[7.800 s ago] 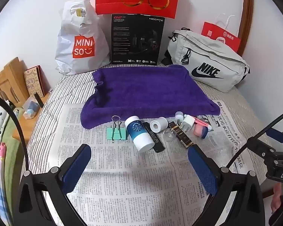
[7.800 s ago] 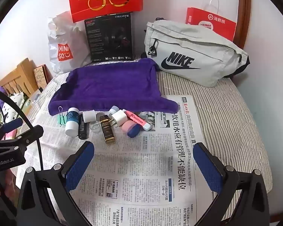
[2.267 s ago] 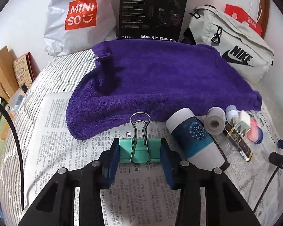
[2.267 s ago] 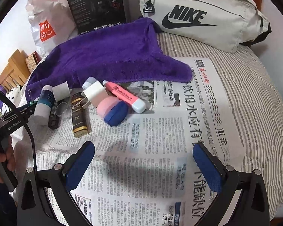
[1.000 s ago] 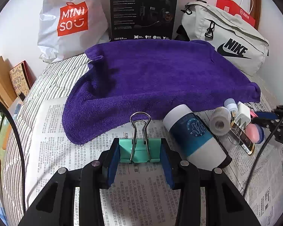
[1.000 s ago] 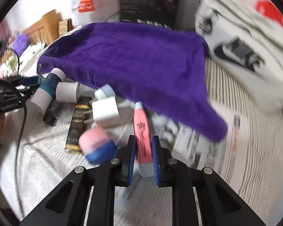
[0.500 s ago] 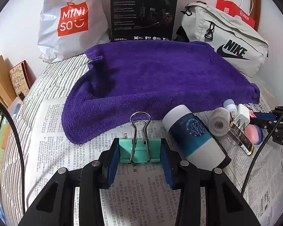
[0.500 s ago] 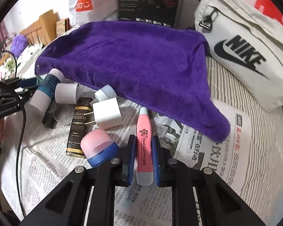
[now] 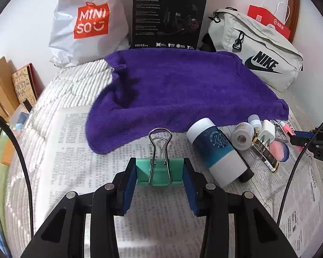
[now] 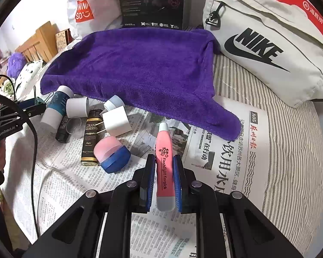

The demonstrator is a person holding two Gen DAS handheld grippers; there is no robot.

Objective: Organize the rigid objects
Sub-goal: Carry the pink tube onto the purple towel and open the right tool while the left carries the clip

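Left wrist view: close above the newspaper [image 9: 60, 150], angled down, facing the far wall across the purple towel [image 9: 183, 90]. Right wrist view: same heading, from farther right, nearer the Nike bag [image 10: 269, 43]. Shared: towel, bag, Miniso bag [image 9: 86, 21], black box [image 10: 150, 0], item cluster.

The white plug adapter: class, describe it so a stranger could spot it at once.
Find the purple towel on the newspaper. In the clutter below its front edge lies the white plug adapter, beside the dark gold-lettered bottle. It alone is a white cube with metal prongs.
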